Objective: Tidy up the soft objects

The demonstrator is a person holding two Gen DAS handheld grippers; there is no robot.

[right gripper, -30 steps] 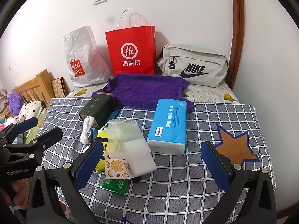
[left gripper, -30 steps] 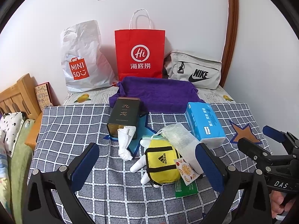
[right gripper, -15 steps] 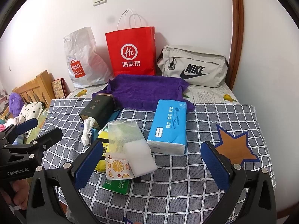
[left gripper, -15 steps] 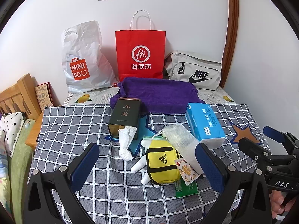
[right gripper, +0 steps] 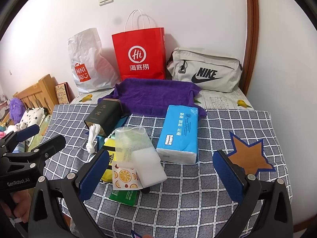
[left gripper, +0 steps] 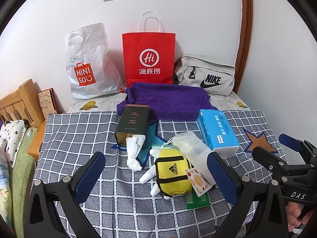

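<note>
Both grippers wide open, nothing held: left gripper (left gripper: 156,175) hovers over the near edge of the checked cloth (left gripper: 79,138), w/ the yellow pouch (left gripper: 173,175) showing between its pads; right gripper (right gripper: 161,174) hangs beside it, framing the white sponge block (right gripper: 149,165) & mesh bag (right gripper: 131,144). Soft things sit heaped mid-cloth, slightly toward the near edge: pouch, mesh bag, fruit-print sachet (right gripper: 124,178), green packet (right gripper: 124,195) underneath, white sock-like piece (left gripper: 146,175) poking out. Blue tissue pack (right gripper: 180,134) just right of the heap; dark tin (left gripper: 132,124) w/ crumpled tissue (left gripper: 134,150) at its mouth sits behind-left; purple towel (left gripper: 166,101) at the far edge, in front of the red paper bag (left gripper: 148,57). Risks, prob.: the heap overlaps, so pinching one item could drag neighbours or flip the sachet; the mesh bag is limp, pads may catch only netting & the contents sag out; the checked cloth could bunch if pads dig in. Hard to tell: what's under the pouch, how much of the green packet is pinned, what's inside the mesh bag. Near edge of the cloth is cut off by the gripper frames.
</note>
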